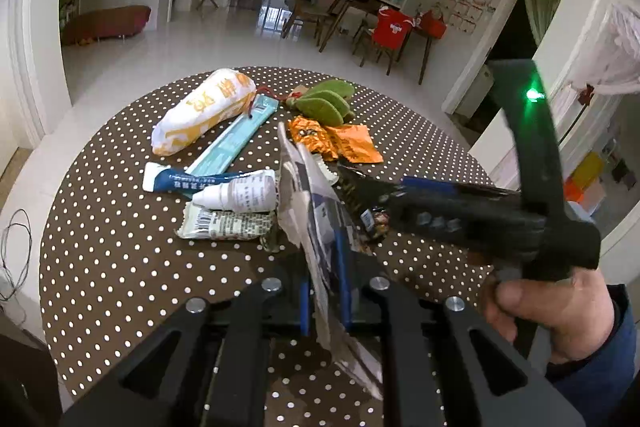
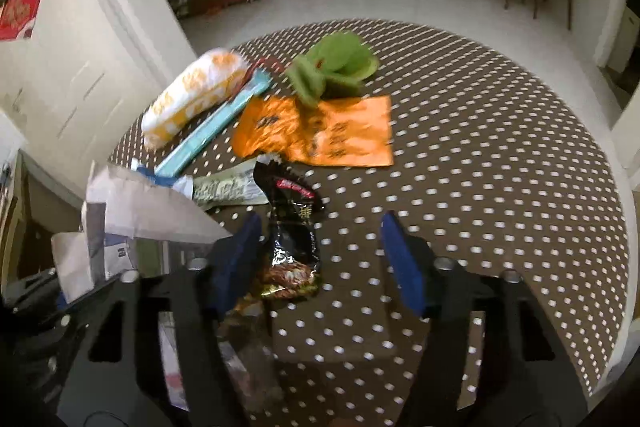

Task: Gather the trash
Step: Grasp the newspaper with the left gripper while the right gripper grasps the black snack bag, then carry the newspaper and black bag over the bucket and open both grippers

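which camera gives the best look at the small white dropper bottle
The left wrist view: the dropper bottle lies sharp and whole, on its side, between the blue tube and a barcode wrapper. The right wrist view hides it behind held paper.

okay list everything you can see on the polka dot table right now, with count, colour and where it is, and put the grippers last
table: 1, brown cloth with white dots, round
bag: 1, white and yellow, far left
long packet: 1, teal, beside the bag
tube: 1, blue and white, left of centre
dropper bottle: 1, white, lying on the tube
bar wrapper: 1, white-green, near the bottle
green peels: a pile, far centre
orange wrappers: 2, crumpled, centre
black wrapper: 1, glossy, between the right fingers
paper bag: 1, white-grey, held upright
left gripper: shut on the paper bag
right gripper: open, around the black wrapper
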Available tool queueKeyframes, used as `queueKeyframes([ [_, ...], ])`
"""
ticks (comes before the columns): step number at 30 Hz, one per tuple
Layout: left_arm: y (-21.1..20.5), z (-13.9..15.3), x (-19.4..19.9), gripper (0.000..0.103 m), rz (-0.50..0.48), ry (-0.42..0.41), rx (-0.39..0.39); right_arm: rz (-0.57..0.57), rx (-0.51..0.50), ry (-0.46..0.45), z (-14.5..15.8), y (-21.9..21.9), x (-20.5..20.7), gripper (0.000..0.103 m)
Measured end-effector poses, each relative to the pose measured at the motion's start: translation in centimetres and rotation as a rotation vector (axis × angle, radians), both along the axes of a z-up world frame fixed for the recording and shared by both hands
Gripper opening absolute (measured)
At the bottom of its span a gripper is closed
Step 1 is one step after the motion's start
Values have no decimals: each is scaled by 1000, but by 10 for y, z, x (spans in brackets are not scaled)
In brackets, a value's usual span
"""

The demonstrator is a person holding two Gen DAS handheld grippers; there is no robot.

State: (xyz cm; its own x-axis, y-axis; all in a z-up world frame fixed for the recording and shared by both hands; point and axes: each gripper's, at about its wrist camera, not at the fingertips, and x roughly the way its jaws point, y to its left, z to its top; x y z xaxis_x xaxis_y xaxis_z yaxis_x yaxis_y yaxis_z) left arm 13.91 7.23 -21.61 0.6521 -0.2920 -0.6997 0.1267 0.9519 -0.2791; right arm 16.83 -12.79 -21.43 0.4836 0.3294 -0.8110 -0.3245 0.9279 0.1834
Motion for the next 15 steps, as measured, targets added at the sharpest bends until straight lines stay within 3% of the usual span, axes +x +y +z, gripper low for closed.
queueKeyframes([
  [2,-3,-4,4,21,6,18,-1,24,-12,0,-2,6,-2,32],
  [4,-7,-10,11,22,5,33,-5,29,-15,-12,-1,9,-5,23],
  [9,-17,-7,13,10,-7,20,-21,-9,14,-31,6,-16,-18,18],
  [15,-31,23,4,5,-13,-67,41,-106,96,-65,28,-71,-30,18],
])
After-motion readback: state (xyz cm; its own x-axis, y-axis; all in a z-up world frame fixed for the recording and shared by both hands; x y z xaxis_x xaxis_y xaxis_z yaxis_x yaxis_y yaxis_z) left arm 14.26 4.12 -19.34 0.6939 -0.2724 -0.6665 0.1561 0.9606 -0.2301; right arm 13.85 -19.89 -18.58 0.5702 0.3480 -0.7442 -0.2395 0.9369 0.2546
